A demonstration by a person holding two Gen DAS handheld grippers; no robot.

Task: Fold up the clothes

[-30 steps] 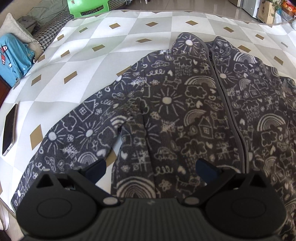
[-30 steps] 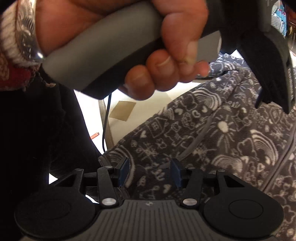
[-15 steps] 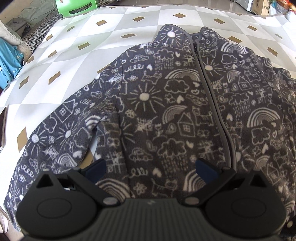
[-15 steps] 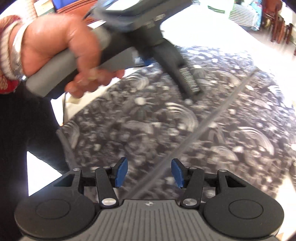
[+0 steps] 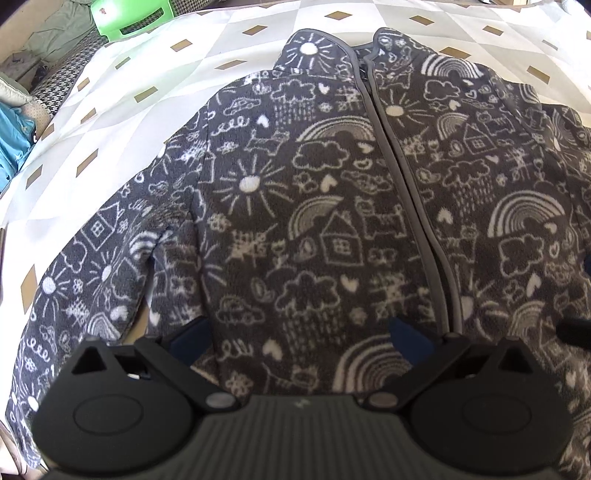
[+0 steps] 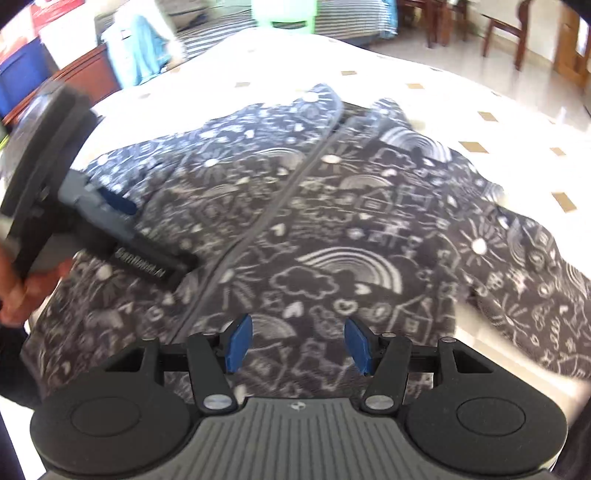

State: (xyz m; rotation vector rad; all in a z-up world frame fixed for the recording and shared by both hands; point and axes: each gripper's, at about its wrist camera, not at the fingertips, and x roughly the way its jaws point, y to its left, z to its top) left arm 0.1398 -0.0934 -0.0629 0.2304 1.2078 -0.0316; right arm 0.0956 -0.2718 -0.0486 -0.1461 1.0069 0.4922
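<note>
On counter (image 5: pixel 155 55), under patterned cloth: jacket (image 5: pixel 332 221) laid flat, front up, zip (image 5: pixel 417 206) shut, collar (image 5: pixel 317 48) at far edge, both sleeves spread out to the sides. No fold made yet by the look of it.

Left tool (image 5: pixel 301 338): wide open, empty, hanging over the hem left of the zip. Right tool (image 6: pixel 297 347): about half open, jaws opening, nothing between them, only fleece below, right of the zip.

For a clean step, probably sleeves first: pinch each sleeve near the cuff, not mid-arm, one layer only, lift just clear, lay across the chest parallel to the zip. Keep both sides symmetric, zip as centre line. Fleece is thick and grippy, so likely to drag the body along; lift before pulling.

View differences:
- Left wrist: left sleeve (image 5: pixel 85 266) full length down to the near edge, sharp print, green stool (image 5: pixel 129 18) beyond the counter. Right sleeve cut off at frame edge.
- Right wrist: right sleeve (image 6: pixel 535 280) angled out, left tool's body and hand (image 6: pixel 22 291) at frame left, chairs (image 6: pixel 502 26) behind. Motion-blurred, so fine detail unreliable.
</note>
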